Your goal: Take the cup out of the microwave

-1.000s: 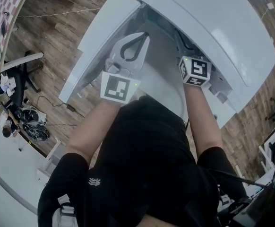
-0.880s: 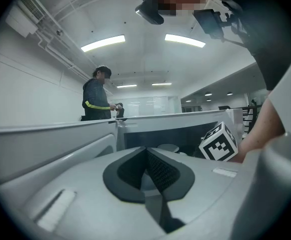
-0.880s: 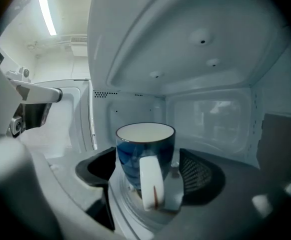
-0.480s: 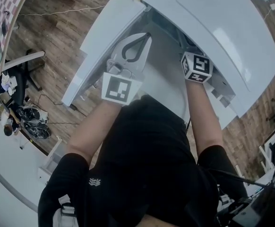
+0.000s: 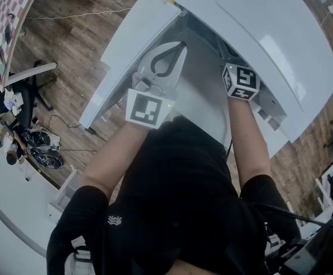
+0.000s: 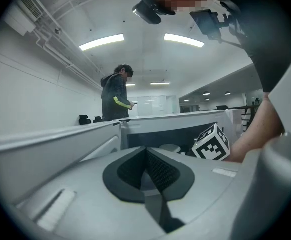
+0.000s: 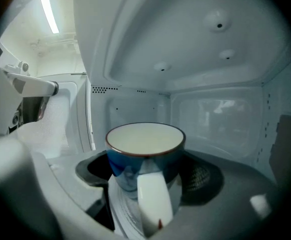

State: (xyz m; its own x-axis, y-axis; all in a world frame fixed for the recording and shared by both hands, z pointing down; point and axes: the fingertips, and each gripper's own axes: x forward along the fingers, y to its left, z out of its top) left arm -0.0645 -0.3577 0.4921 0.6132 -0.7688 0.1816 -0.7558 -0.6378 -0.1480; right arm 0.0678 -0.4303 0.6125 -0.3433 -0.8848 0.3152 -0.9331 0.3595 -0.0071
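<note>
Wood floor [image 5: 69, 44] lies below a white microwave [image 5: 269, 33] whose door [image 5: 135, 44] is swung open. Inside the cavity, the right tongs [image 7: 148, 173] clench the blue cup [image 7: 144, 138] by its sides. The left tongs [image 6: 146, 153] hang before the opening, pressed together, empty.

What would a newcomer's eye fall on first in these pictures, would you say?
The blue cup, its white handle toward the camera, stands between the right gripper's jaws inside the white microwave. Outside, the left gripper is shut on nothing, and a person stands in the background.
</note>
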